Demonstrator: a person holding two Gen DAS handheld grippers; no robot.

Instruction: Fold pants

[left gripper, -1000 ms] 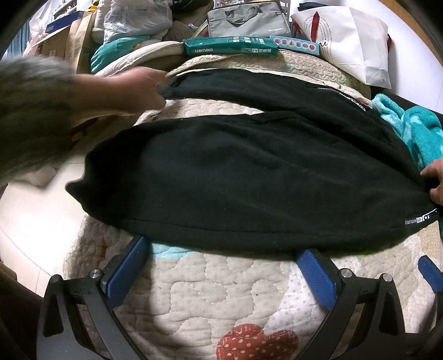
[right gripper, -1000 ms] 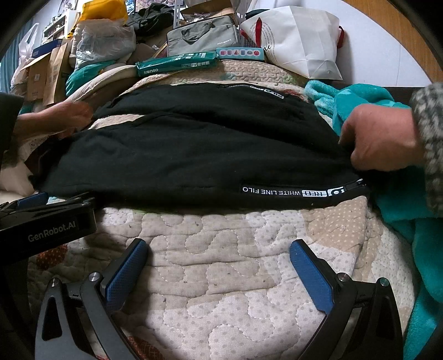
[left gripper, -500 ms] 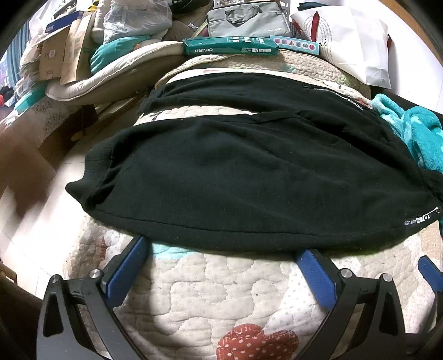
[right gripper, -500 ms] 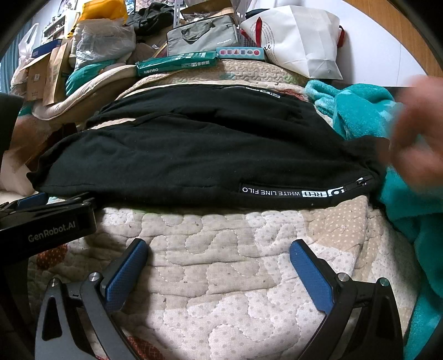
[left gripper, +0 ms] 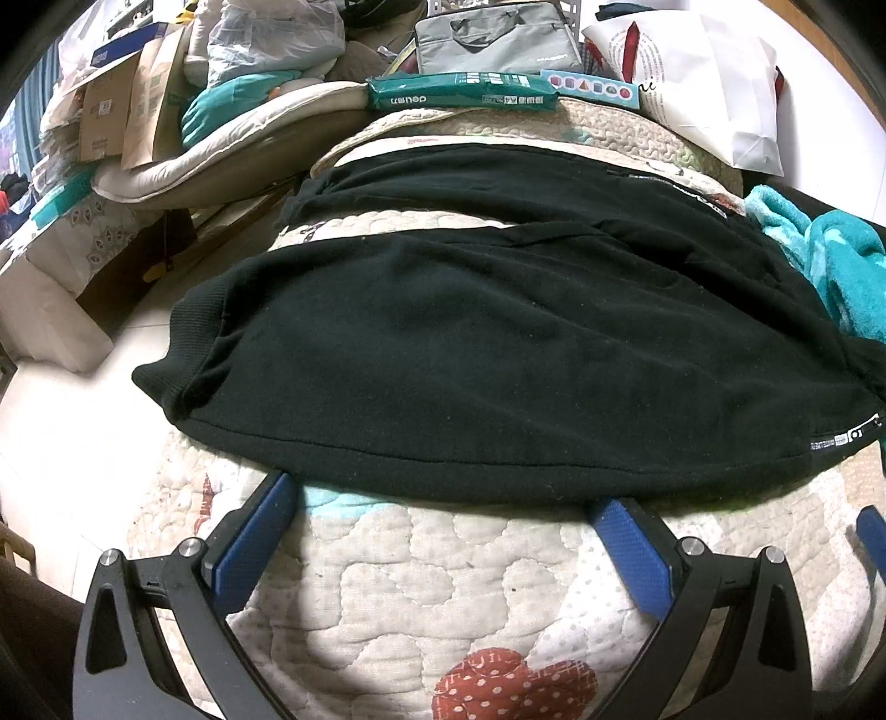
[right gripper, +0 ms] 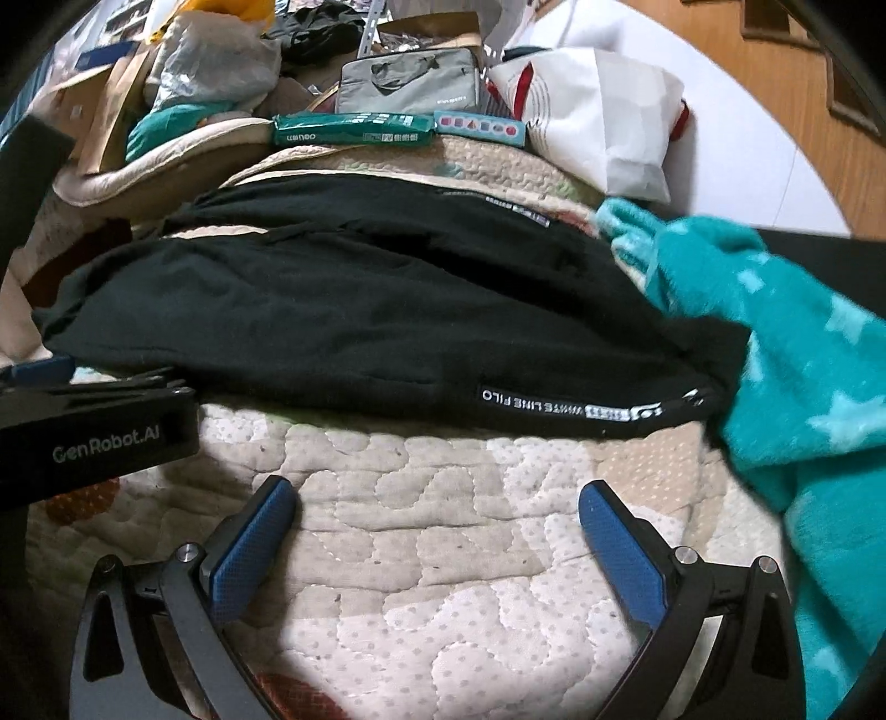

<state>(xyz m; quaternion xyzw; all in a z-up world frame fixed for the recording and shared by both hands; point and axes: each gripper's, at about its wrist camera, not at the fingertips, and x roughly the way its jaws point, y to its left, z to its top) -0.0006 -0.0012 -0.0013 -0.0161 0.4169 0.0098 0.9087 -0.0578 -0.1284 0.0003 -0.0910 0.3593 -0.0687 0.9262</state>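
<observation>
Both bare hands are gone from the cloth now, and the right view is tilting slightly. Black pants [left gripper: 498, 354] are lying spread flat across the quilted bed [left gripper: 443, 581], legs apart, cuffs left, waistband right beside a teal towel [right gripper: 803, 343]. Left claw [left gripper: 443, 531] and right claw [right gripper: 437, 520] are both gaping, holding nothing, hovering just short of the near edge. Folding looks not yet begun; next, pinching that near leg. Print is reading "WHITE LINE FILO"; "GenRobot.AI" is showing on the left tool.

Quilted bedspread [left gripper: 443, 587], teal blanket [right gripper: 803, 354] (star-patterned), grey bag [left gripper: 493, 36]
</observation>
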